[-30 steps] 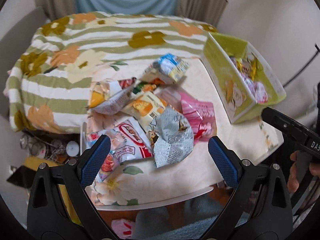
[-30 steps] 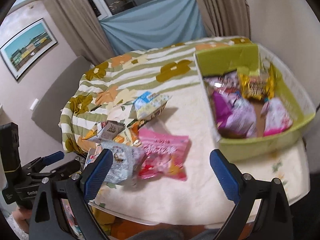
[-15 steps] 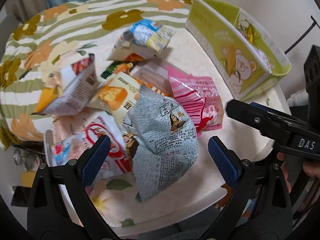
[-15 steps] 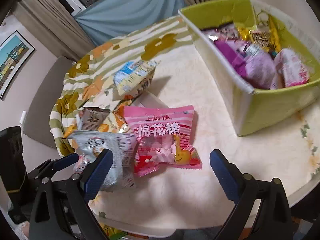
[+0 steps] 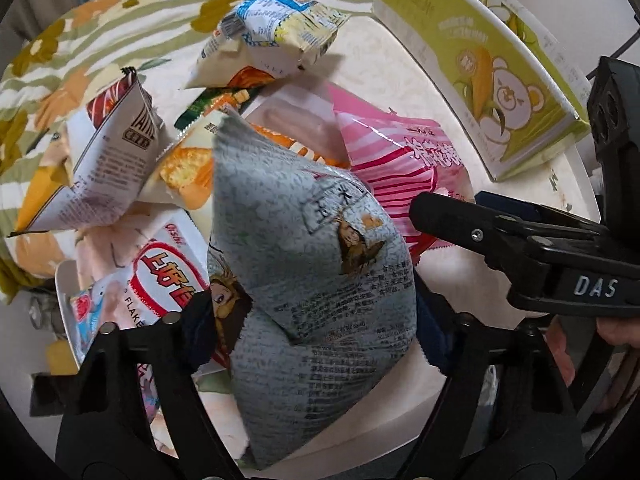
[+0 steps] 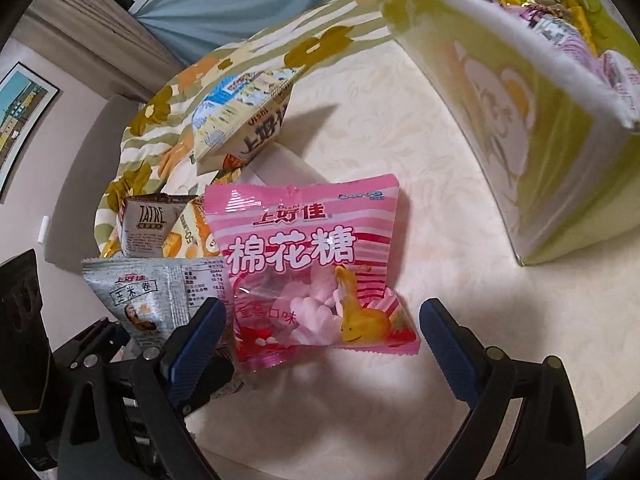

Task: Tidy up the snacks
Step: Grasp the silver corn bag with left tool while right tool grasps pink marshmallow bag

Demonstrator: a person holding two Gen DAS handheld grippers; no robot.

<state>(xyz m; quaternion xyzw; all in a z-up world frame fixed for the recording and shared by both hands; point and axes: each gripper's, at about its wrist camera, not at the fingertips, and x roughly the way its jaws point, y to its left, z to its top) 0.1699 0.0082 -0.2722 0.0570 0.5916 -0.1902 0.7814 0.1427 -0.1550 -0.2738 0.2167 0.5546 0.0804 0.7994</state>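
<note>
A puffy grey snack bag [image 5: 320, 280] lies at the near side of the snack pile. My left gripper [image 5: 316, 324] points down over it and its jaws are closing; both blue pads touch the bag's sides. The same grey bag [image 6: 152, 296] shows at the left of the right wrist view. A pink marshmallow bag [image 6: 308, 264] lies flat on the cream table. My right gripper [image 6: 320, 336] hangs open over its near end, pads clear of it. In the left wrist view the right gripper [image 5: 480, 220] reaches over the pink bag [image 5: 400, 160].
A green box with a bear print [image 5: 500, 80] holding several snacks stands at the right. A blue-and-yellow bag [image 5: 272, 36], a white bag [image 5: 108, 160] and a red-and-white bag [image 5: 160, 272] lie in the pile. A flowered striped cloth [image 5: 100, 32] covers the far side.
Both grippers have come down close to the pile. The left jaws have narrowed onto the grey bag. The right gripper now straddles the pink bag.
</note>
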